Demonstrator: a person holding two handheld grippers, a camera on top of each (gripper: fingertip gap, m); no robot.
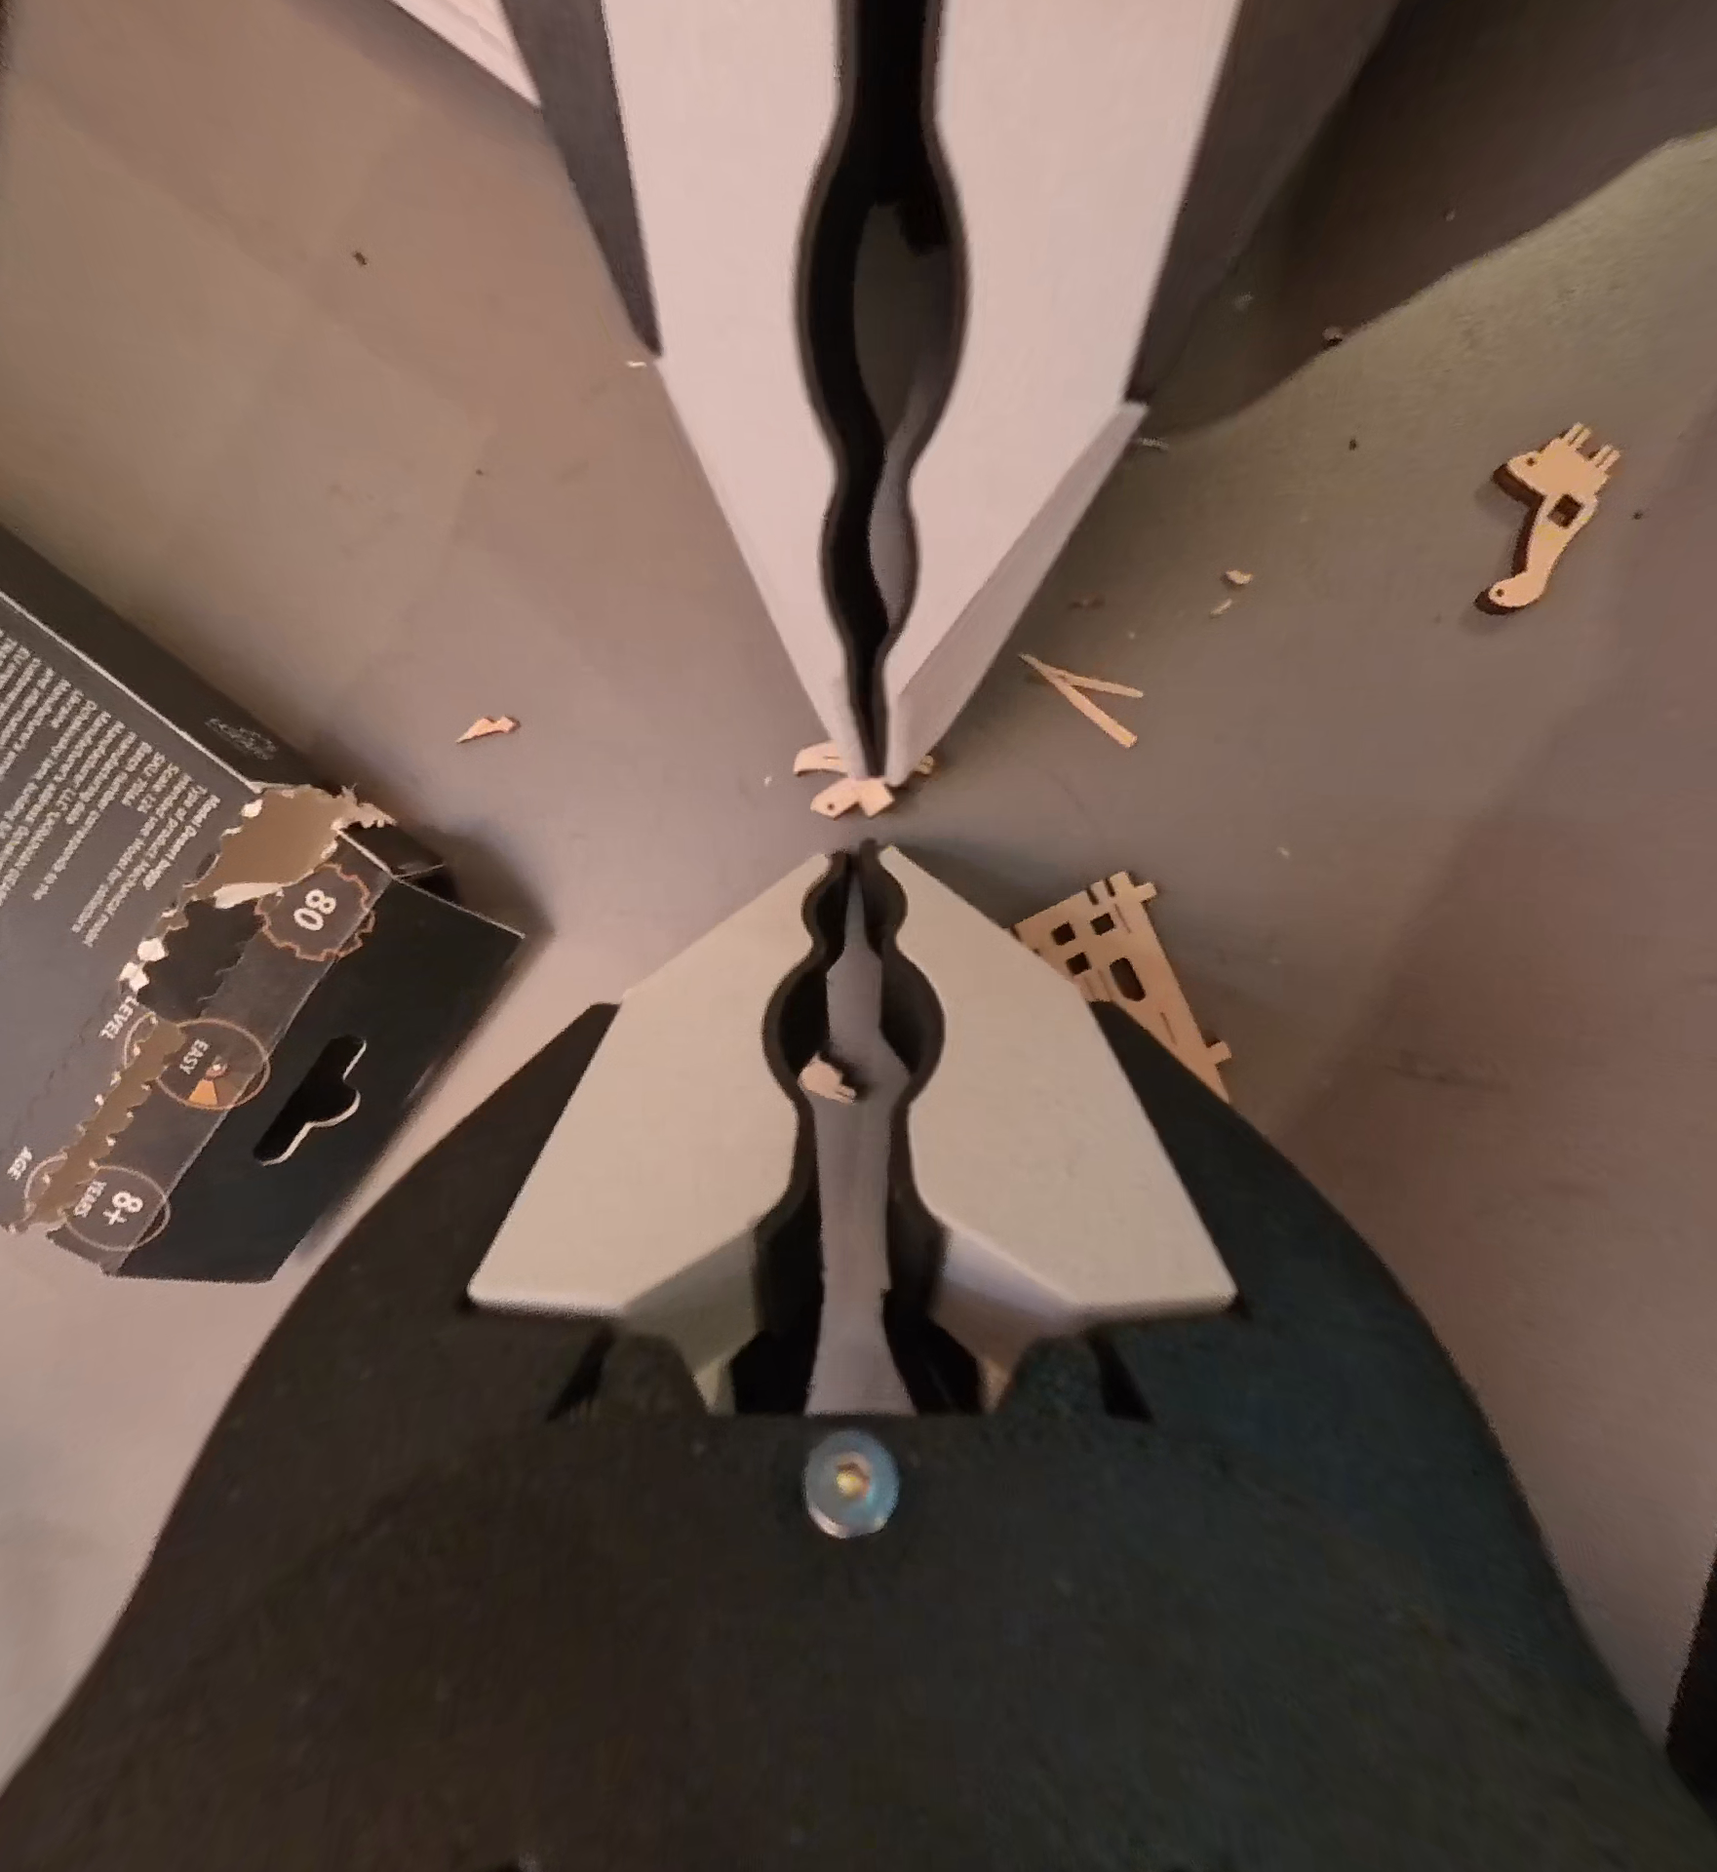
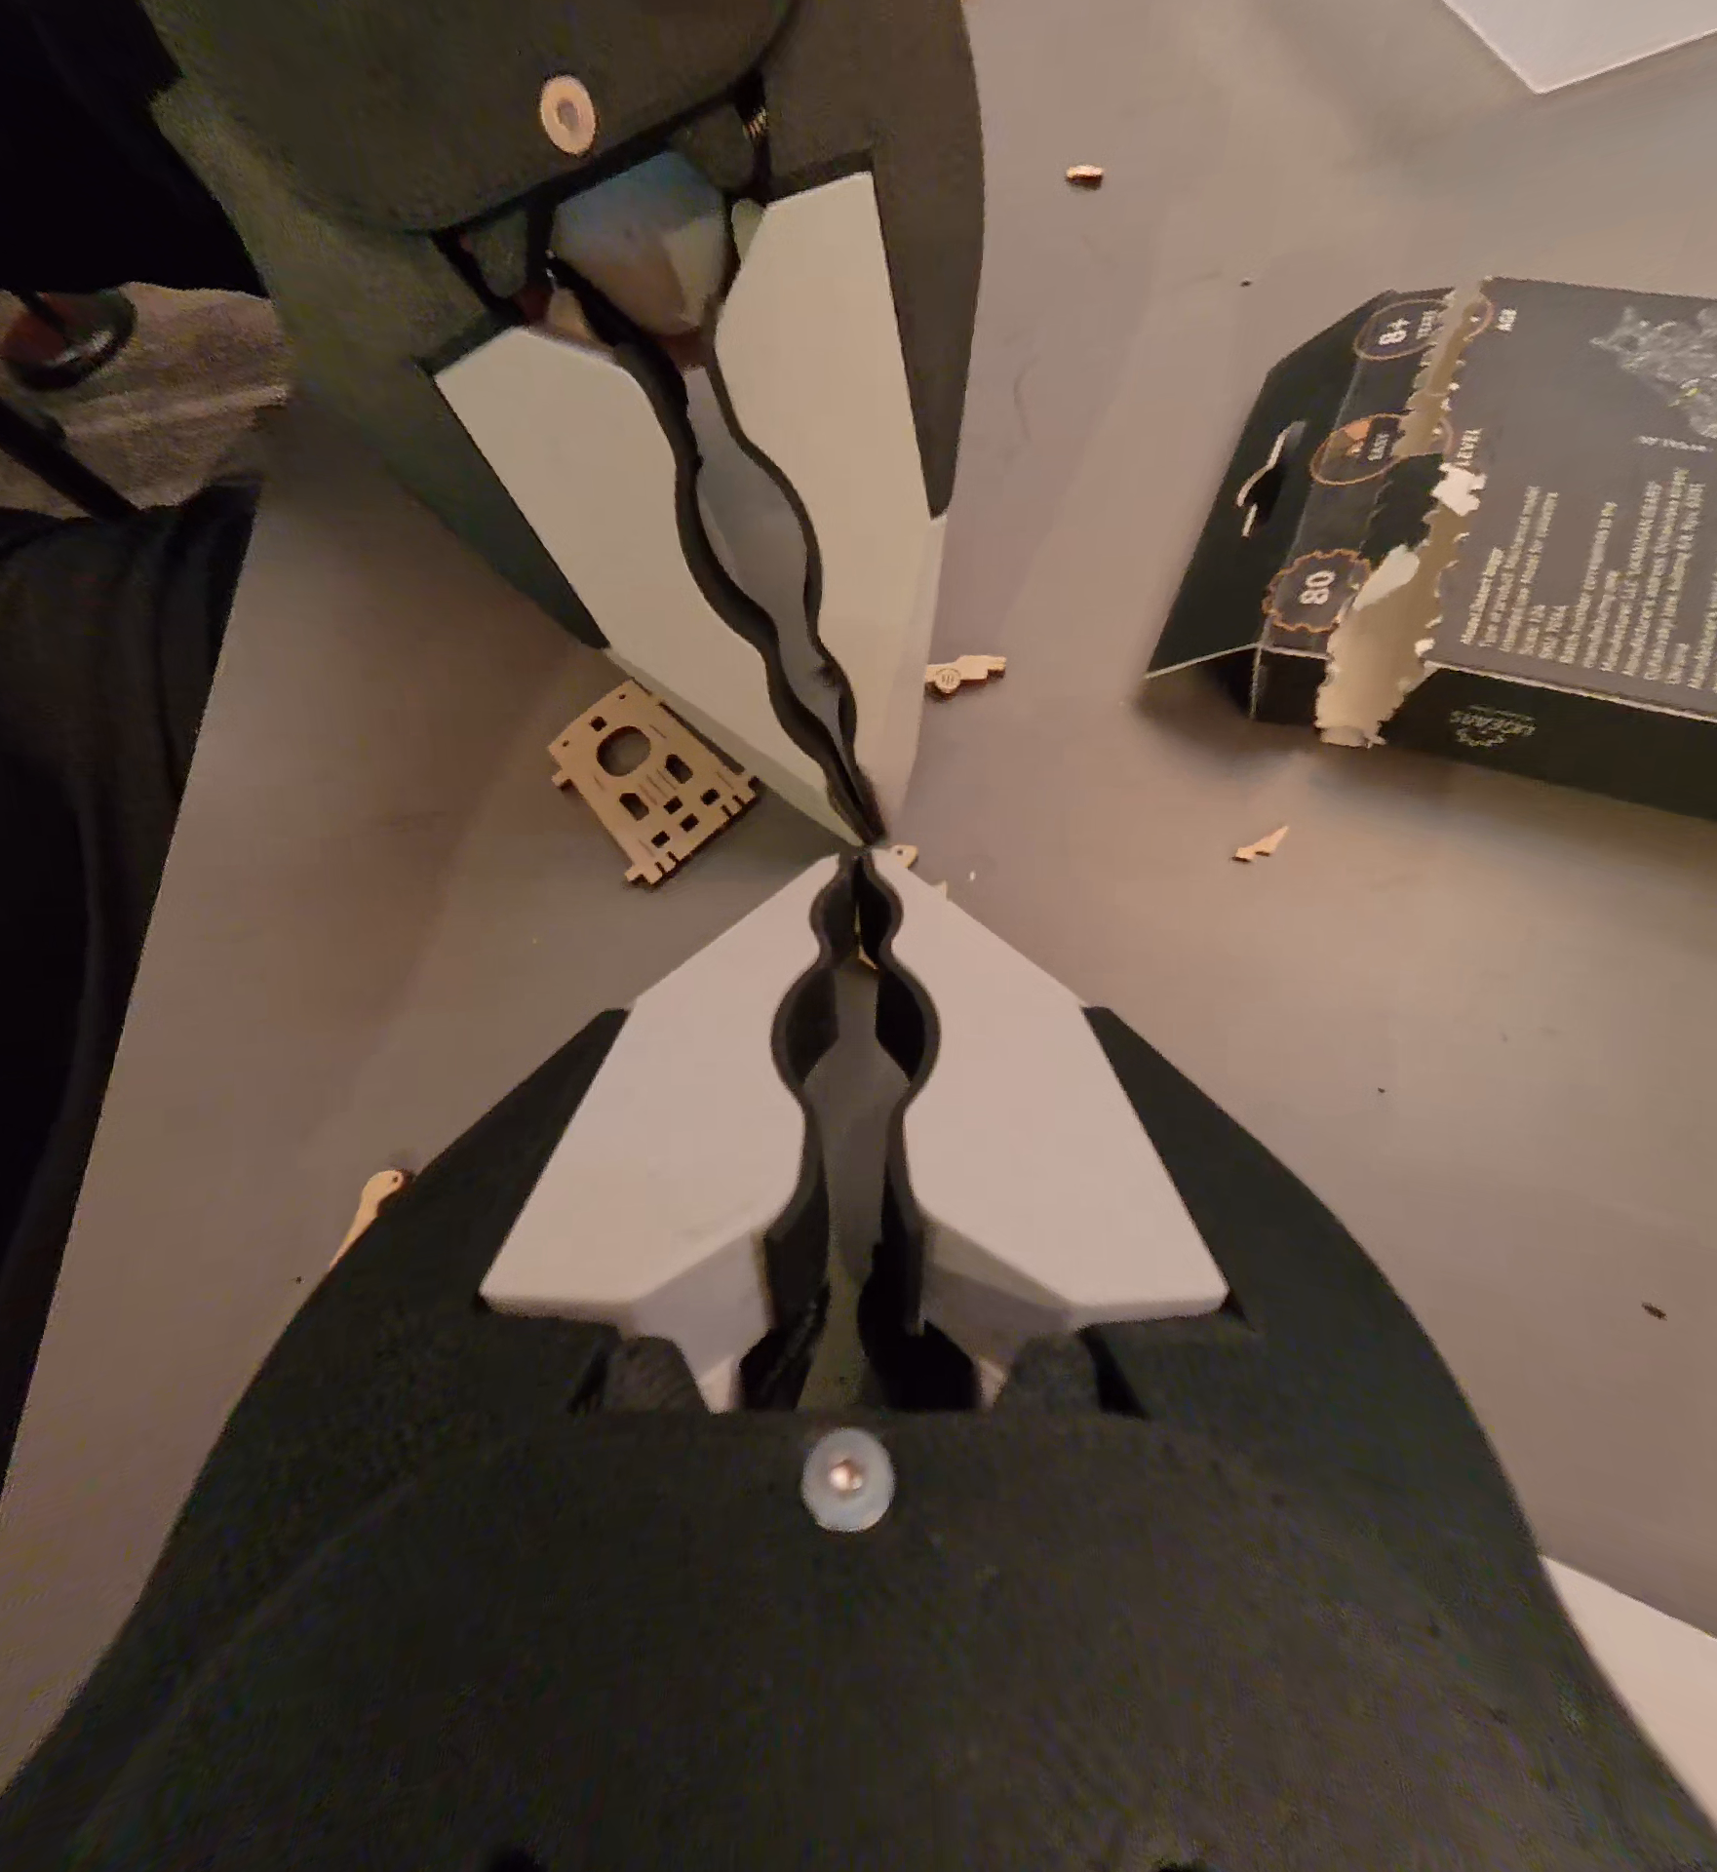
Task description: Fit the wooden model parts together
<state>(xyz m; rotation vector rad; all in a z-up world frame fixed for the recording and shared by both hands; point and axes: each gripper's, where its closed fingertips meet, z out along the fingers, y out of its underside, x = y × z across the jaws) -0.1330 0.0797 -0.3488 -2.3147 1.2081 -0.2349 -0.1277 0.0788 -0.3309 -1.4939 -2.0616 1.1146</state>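
Both grippers meet tip to tip over the grey table (image 1: 1340, 912). My left gripper (image 1: 859, 859) is shut, and I see no wood at its tips. A small wood chip (image 1: 827, 1082) shows in the gap between its fingers, farther back. My right gripper (image 2: 859, 863) is shut, and a small pale wooden part (image 1: 846, 795) pokes out at its tips. Only a sliver of that part (image 2: 903, 854) shows in the right wrist view. The left gripper (image 2: 869, 831) comes in from above there. The right gripper (image 1: 874, 775) comes in from above in the left wrist view.
A flat slotted wooden plate (image 2: 646, 785) lies beside the left gripper and also shows in the left wrist view (image 1: 1117, 972). A hook-shaped wooden part (image 1: 1553, 527), thin slivers (image 1: 1087, 694) and small offcuts (image 2: 965, 671) are scattered about. A torn black box (image 2: 1502, 567) lies to one side. Left and right tips are no more than a few centimetres apart.
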